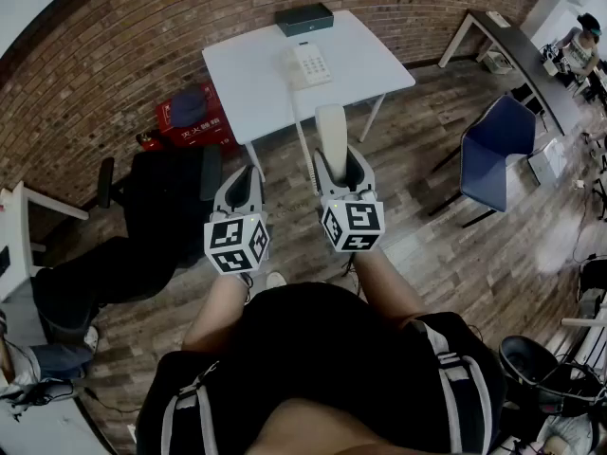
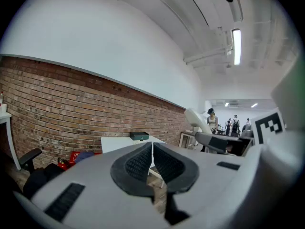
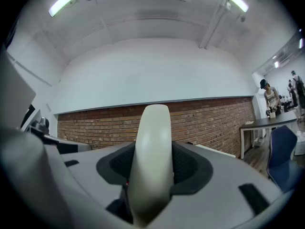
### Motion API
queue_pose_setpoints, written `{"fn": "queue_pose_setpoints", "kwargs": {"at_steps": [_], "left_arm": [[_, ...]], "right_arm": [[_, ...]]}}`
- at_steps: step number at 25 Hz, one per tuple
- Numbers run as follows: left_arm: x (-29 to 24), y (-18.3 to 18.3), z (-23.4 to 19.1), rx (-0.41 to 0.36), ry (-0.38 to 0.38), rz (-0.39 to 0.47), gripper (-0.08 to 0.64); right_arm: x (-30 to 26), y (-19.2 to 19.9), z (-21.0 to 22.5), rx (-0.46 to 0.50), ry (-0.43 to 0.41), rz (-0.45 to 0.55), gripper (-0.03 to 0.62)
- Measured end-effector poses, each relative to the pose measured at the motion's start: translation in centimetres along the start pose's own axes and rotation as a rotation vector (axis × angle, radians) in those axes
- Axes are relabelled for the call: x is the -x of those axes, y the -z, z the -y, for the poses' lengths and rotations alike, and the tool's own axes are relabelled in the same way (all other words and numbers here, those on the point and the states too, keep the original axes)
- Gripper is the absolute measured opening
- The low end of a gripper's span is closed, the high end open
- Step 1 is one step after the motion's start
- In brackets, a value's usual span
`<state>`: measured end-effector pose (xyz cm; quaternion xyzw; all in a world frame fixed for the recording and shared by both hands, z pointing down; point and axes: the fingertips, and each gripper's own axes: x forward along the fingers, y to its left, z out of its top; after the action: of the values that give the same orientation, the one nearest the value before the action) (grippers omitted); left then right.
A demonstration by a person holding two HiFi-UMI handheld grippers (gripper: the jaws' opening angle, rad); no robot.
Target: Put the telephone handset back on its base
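Since the person stands well back from the table, nothing is being placed yet. Right gripper (image 1: 340, 162) is clamped on one end of the cream handset (image 1: 331, 129), pads spread wide round its body. Handset sticks out level toward the table, which reads as a carry pose, leaving the long end free to go down first. Left gripper (image 1: 241, 186) has its pads pressed together on nothing, parked just beside the right, out of the way. Ahead is the white table (image 1: 256, 88), with the telephone base (image 1: 309, 64) near its middle, no handset on it. Dark box (image 1: 304, 18) sits at the far edge by the brick wall (image 1: 142, 45). My read: the approach is still to do, then lower the handset onto the base.
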<state>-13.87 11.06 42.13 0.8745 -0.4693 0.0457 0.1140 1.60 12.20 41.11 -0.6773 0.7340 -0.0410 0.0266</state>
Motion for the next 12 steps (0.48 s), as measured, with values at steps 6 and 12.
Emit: {"fn": "queue_pose_setpoints", "kwargs": {"at_steps": [6,12], "left_arm": [[0.27,-0.86,0.09,-0.016,0.009,0.018,0.010],[0.23,-1.04,-0.10,-0.032,0.015,0.023,0.009]], "right_arm": [[0.07,-0.49,-0.38,0.013,-0.001,0.011,0.199],[-0.05,-0.49,-0.84,-0.036,-0.027,0.011,0.201]]}}
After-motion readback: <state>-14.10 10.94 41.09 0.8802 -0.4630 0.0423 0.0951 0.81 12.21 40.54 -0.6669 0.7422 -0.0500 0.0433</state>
